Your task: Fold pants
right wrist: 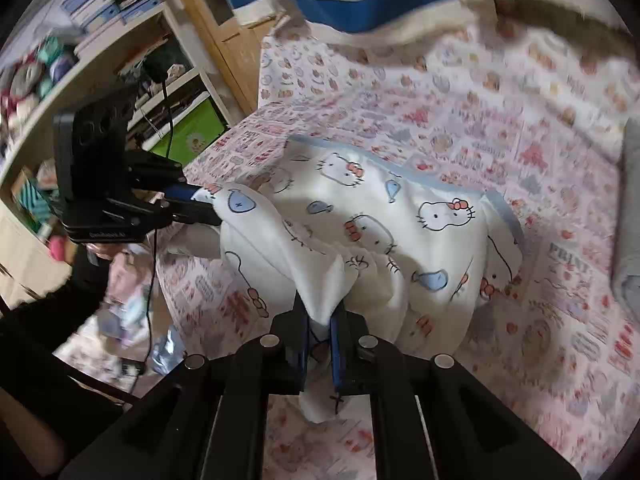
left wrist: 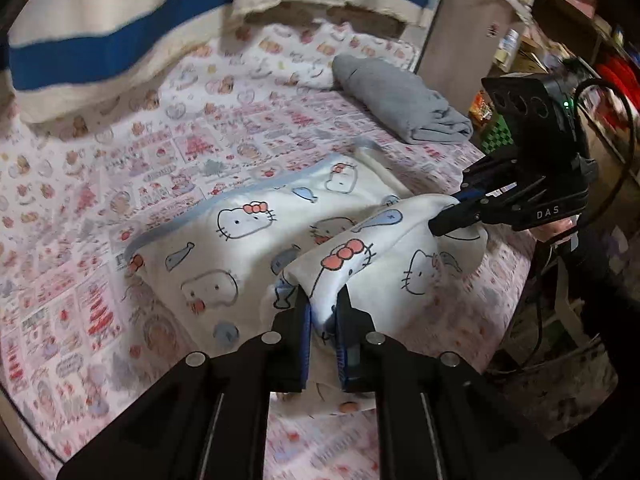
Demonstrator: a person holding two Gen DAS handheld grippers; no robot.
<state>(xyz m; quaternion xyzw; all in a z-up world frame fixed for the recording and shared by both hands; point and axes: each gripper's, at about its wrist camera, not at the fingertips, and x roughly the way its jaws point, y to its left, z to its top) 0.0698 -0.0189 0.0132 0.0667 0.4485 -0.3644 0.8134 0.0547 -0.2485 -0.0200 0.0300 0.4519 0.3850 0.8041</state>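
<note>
White pants (left wrist: 240, 240) with a cat-and-fish print and a light blue waistband lie on a pink patterned bedsheet (left wrist: 100, 300). My left gripper (left wrist: 324, 312) is shut on a lifted leg end of the pants. My right gripper (left wrist: 448, 216), seen at the right in the left wrist view, is shut on the other lifted end. In the right wrist view my right gripper (right wrist: 320, 320) pinches the white fabric of the pants (right wrist: 400, 240), and my left gripper (right wrist: 200, 204) holds the cloth at the left. The lifted part hangs over the lower half of the pants.
A folded grey garment (left wrist: 400, 100) lies at the bed's far right. A striped blue, white and orange blanket (left wrist: 120, 20) hangs at the back. Shelves with boxes and clutter (right wrist: 80, 40) stand beside the bed's edge. A cable (left wrist: 624, 152) trails from the right gripper.
</note>
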